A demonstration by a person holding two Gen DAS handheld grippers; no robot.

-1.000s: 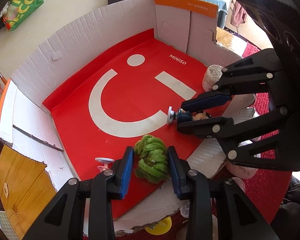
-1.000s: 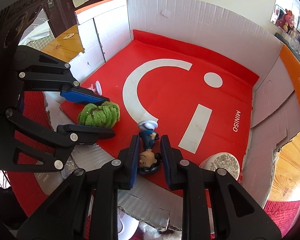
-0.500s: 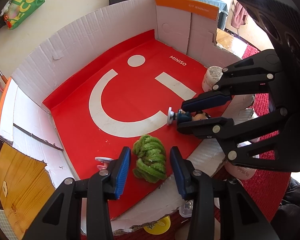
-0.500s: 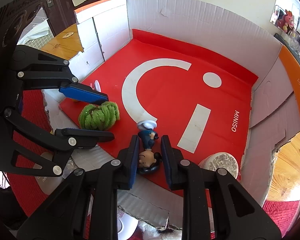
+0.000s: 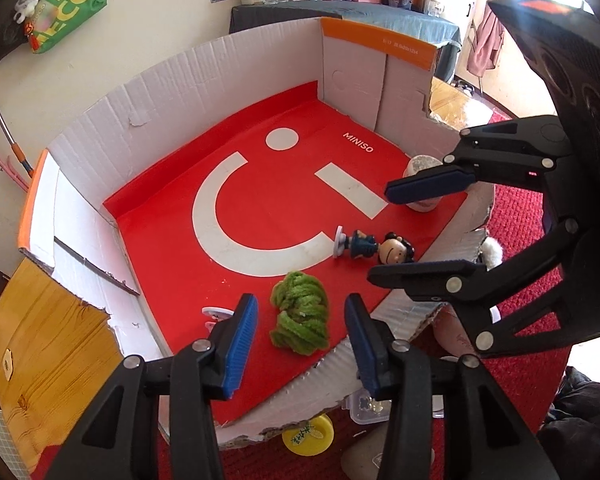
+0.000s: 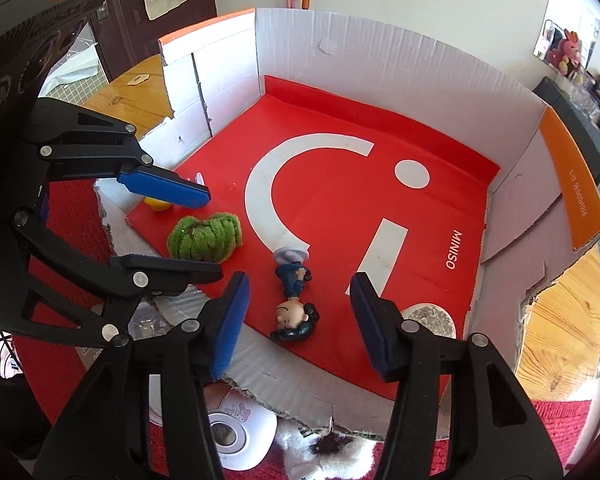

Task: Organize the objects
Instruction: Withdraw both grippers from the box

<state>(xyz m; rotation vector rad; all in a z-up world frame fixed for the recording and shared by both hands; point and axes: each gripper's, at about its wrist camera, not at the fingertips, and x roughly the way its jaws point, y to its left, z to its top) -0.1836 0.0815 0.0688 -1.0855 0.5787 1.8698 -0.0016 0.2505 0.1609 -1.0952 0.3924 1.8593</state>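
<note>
Both grippers are over the near edge of the cardboard box (image 5: pixel 180 92), low in each wrist view, and both have just been opening. The left gripper (image 5: pixel 300 340) has its blue pads spread either side of the green fuzzy bundle (image 5: pixel 300 320) — clear gaps on both sides, nothing pressed. The bundle lies on the red floor sheet (image 5: pixel 172 240) at lower centre of the left view, just inside the torn front wall.

Over in the right view, the right gripper (image 6: pixel 300 320) stands wide too, its pads well off the little figurine (image 6: pixel 294 300). The figurine lies on its side between them, dark-haired head nearest the camera, white round base (image 6: pixel 291 255) pointing up-frame and touching the end of the white arc printed on the sheet. Loose on the floor, not gripped.

From the left view the right gripper comes in from the right edge, one blue pad above the figurine and one black finger below it. To the upper right of the figurine sits a pale round container (image 5: pixel 420 164) against the box's side; the right view shows it at lower right with a speckled grey top.

At the left of the right view, a small yellow thing (image 6: pixel 156 203) peeks out behind the left gripper's upper pad — too hidden to name. Red carpet (image 5: pixel 516 220) shows outside the box.
</note>
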